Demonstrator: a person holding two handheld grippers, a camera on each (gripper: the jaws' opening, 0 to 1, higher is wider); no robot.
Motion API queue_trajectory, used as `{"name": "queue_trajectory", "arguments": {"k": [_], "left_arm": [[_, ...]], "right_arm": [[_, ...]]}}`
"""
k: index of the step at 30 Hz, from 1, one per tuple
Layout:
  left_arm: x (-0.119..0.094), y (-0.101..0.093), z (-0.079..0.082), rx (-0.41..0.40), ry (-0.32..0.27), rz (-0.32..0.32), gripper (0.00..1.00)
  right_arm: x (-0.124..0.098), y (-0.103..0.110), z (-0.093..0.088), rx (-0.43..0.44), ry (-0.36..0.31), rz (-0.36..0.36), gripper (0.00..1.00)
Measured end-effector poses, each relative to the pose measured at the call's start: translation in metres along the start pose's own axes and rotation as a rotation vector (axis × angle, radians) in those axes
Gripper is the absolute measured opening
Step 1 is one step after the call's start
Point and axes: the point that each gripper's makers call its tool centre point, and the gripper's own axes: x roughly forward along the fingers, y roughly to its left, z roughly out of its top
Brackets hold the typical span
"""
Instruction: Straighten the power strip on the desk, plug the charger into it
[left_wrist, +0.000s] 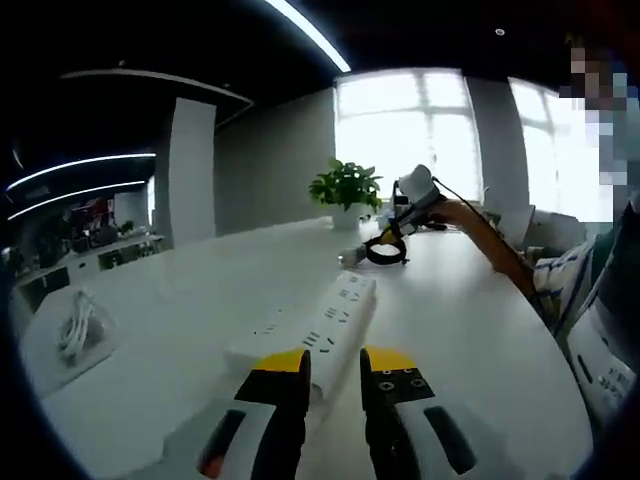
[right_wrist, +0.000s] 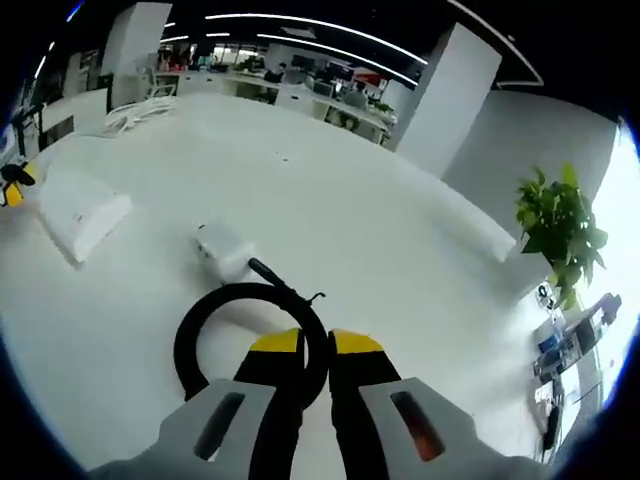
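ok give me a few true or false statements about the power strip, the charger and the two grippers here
1. The left gripper is at the near end of the power strip. True.
2. The right gripper is shut on the charger's black cable. True.
3. The charger is plugged into the power strip. False: it lies on the desk, apart from the strip.
4. The cable is stretched out straight. False: it is coiled in a loop.
5. A potted plant stands on the desk. True.
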Motion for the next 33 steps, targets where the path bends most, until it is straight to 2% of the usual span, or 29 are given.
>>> {"name": "queue_trajectory", "arguments": {"k": [10, 14, 23, 33], "left_arm": [[0.002, 0.002, -0.006, -0.025, 0.016, -0.004, 0.19], [0.003, 0.002, -0.008, -0.035, 0.021, -0.006, 0.19], [0.002, 0.004, -0.008, -0.035, 0.024, -0.003, 0.19], [0.004, 0.005, -0.011, -0.037, 0.038, 0.0, 0.19]], "right_arm": [[-0.011, 0.002, 0.027, 0.004, -0.093, -0.044, 0.06], [-0.013, 0.006, 0.035, -0.039, -0.109, -0.07, 0.06], [-0.015, 0.015, 0.047, -0.126, -0.12, -0.118, 0.06], [-0.021, 0.024, 0.058, -0.246, -0.081, -0.196, 0.06]]}}
